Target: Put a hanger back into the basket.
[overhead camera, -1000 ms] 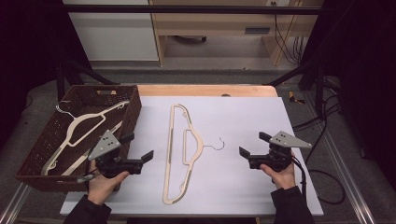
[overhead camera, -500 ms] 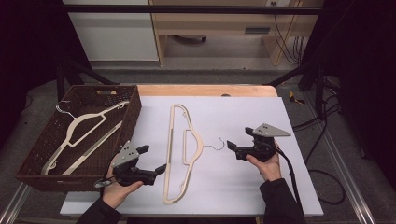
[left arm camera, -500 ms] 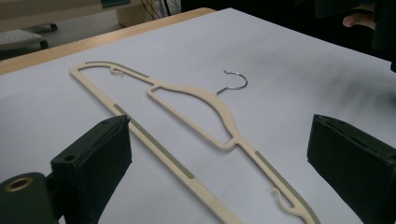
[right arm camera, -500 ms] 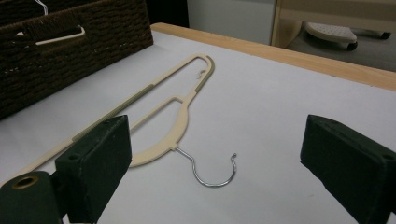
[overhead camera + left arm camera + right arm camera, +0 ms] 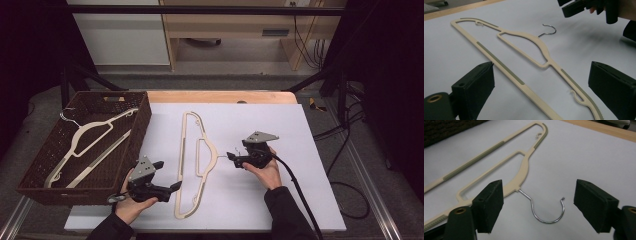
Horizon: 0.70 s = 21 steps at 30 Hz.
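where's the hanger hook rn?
The metal hook lies on the white board, between the right tongs' open jaws in the right gripper view, right of the cream hanger.

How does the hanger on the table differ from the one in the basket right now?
The hanger on the table lies flat on the white board, with both grippers closing in; the hanger in the basket rests tilted against the brown basket, with no gripper near it. The first's hook points right, the second's upper left. Both are cream with metal hooks.

Two cream hangers (one on the table (image 5: 192, 165), one in the basket (image 5: 90, 142)), one wicker basket (image 5: 142, 125), two grippers.
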Available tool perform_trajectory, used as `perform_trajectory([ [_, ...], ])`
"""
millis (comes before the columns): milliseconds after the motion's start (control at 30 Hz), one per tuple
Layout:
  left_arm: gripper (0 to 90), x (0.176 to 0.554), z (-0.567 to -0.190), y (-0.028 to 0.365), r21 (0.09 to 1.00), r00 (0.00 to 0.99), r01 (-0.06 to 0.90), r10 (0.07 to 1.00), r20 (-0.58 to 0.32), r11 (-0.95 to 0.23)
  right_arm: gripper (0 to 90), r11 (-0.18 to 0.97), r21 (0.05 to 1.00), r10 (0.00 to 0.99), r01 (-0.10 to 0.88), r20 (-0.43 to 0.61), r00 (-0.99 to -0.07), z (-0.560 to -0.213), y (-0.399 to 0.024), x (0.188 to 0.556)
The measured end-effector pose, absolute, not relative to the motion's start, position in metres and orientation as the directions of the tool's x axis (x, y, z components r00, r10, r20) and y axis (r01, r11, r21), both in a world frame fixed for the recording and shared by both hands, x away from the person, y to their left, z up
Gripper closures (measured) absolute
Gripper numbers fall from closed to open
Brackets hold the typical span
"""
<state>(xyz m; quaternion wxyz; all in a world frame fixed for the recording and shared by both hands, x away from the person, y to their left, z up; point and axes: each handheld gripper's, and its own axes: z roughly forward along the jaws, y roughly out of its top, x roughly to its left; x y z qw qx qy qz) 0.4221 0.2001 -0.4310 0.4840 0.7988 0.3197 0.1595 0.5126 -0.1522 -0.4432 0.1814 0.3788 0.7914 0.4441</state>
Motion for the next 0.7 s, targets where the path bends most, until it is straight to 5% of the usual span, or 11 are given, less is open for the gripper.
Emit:
perform_trajectory([
  [700, 6.8, 0.419, -0.43, 0.198, 0.879, 0.756, 0.347, 0.652, -0.056, -0.327, 72.8, 0.469, 0.723, 0.731, 0.507, 0.003, -0.682, -0.48, -0.132, 0.535],
])
